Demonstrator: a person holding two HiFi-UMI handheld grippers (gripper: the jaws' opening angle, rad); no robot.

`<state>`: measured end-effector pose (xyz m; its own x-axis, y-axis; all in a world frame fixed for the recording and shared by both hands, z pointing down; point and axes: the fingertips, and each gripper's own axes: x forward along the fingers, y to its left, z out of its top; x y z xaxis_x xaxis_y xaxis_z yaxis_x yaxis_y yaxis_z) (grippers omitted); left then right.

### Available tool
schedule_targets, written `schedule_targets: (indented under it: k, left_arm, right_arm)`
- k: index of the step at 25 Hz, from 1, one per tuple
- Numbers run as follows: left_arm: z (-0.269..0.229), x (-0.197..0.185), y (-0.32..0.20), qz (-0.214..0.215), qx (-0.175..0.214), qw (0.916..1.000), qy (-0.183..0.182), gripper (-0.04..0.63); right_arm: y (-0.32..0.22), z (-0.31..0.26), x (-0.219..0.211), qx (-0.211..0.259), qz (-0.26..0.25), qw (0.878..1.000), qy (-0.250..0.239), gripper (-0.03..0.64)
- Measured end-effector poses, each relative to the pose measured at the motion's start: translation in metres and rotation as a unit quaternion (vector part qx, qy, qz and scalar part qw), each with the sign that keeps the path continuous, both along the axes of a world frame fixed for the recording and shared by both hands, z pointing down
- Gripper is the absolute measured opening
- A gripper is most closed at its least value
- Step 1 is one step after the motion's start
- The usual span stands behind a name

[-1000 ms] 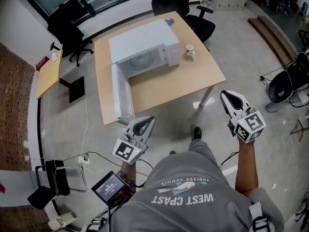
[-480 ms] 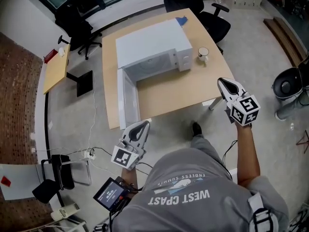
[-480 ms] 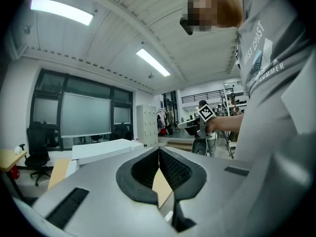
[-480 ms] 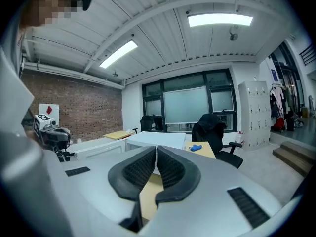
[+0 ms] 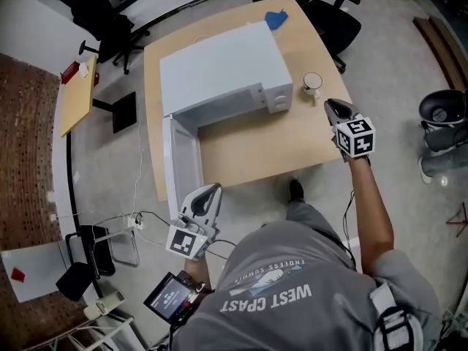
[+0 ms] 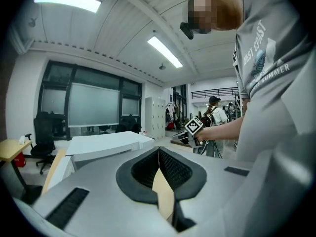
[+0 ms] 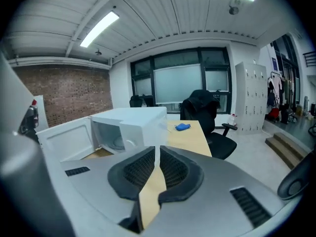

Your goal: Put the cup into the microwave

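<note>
A white cup (image 5: 312, 83) stands on the wooden table (image 5: 270, 141), just right of the white microwave (image 5: 219, 72). The microwave's door (image 5: 181, 163) hangs open toward the table's near-left edge. My right gripper (image 5: 331, 105) is shut and empty above the table's right edge, a short way on the near side of the cup. My left gripper (image 5: 213, 189) is shut and empty, off the table's front edge by the open door. The right gripper view shows its shut jaws (image 7: 157, 150) pointing at the microwave (image 7: 128, 125); the cup is hidden there. In the left gripper view the jaws (image 6: 159, 150) are shut.
A blue cloth (image 5: 276, 20) lies at the table's far corner. A black office chair (image 5: 322, 6) stands behind the table, more chairs (image 5: 110, 20) and a small desk (image 5: 75, 97) to the left. A black bin (image 5: 442, 112) is on the floor at right.
The right gripper has swung forward from beside the person to over the table's right edge near the cup. The left gripper has come closer to the open door.
</note>
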<state>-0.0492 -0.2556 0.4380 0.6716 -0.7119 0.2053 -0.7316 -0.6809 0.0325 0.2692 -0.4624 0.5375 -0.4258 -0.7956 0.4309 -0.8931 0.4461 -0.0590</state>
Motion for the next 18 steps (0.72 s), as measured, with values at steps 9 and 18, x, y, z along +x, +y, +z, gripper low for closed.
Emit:
schedule_targets:
  k: [9, 18]
  left_arm:
    - [0.026, 0.026, -0.049, -0.036, -0.040, 0.9985, -0.015, 0.020]
    - [0.044, 0.039, -0.070, -0.064, -0.066, 0.9956, -0.021, 0.021]
  right_arm:
    - [-0.088, 0.141, 0.036, -0.124, 0.007, 0.991, 0.049, 0.120]
    - [-0.127, 0.222, 0.033, -0.178, 0.001, 0.982, 0.069, 0.141]
